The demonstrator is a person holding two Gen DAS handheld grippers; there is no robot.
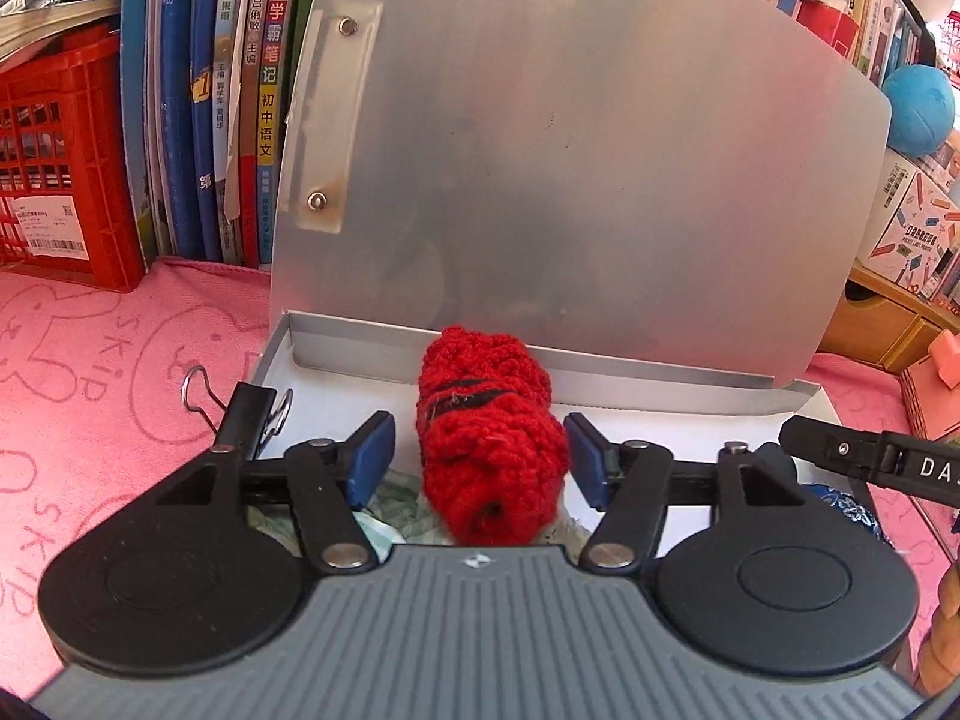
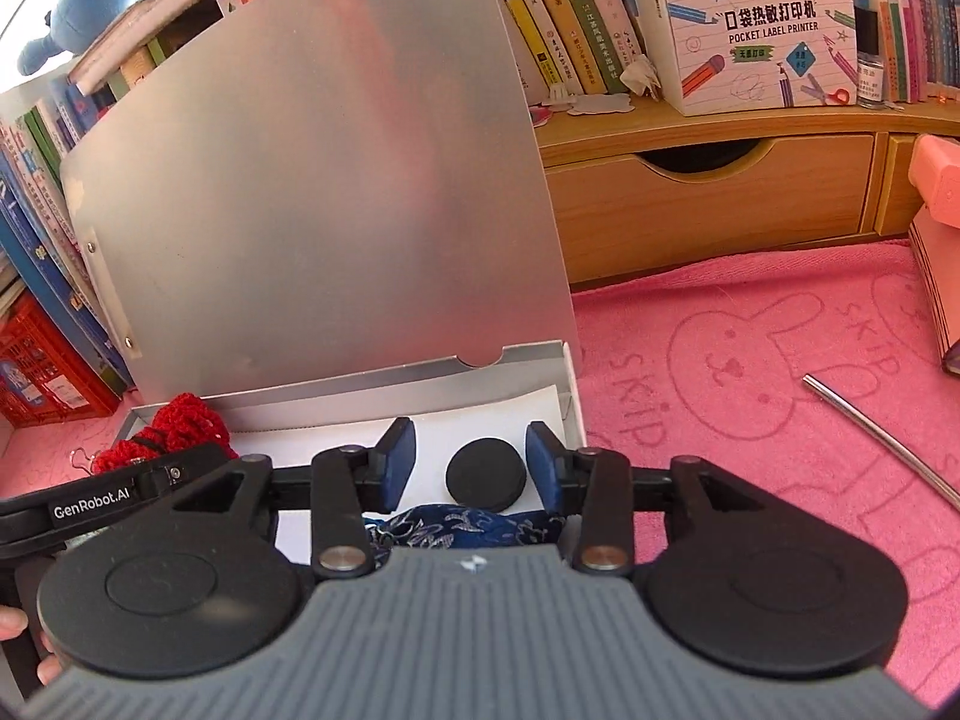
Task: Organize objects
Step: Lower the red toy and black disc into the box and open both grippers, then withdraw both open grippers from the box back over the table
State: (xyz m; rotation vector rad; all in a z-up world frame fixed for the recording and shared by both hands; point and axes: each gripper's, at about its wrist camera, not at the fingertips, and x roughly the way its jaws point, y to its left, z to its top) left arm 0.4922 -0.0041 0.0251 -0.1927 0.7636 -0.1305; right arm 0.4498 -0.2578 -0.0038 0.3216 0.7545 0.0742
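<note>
Matt brushed-metal lid (image 1: 570, 150), fuzzy red knitted roll (image 1: 489, 450), soft pink terry towel (image 2: 750, 390).

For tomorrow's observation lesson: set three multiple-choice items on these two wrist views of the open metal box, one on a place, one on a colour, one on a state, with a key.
1. Where does the black round disc lie?
A. In the open metal box, between the right gripper fingers
B. On the pink cloth beside the metal straw
C. On the wooden shelf

2. What colour is the knitted roll between the left gripper fingers?
A. Blue
B. Red
C. Green

3. How does the left gripper stand to the roll?
A. Clamped on it
B. Open, pads clear of it on both sides
C. Shut, far from it

Key: 1 A, the disc rests on the white box floor between the blue pads. 2 B, the yarn is red with a black band. 3 B, gaps show between each pad and the yarn.
</note>
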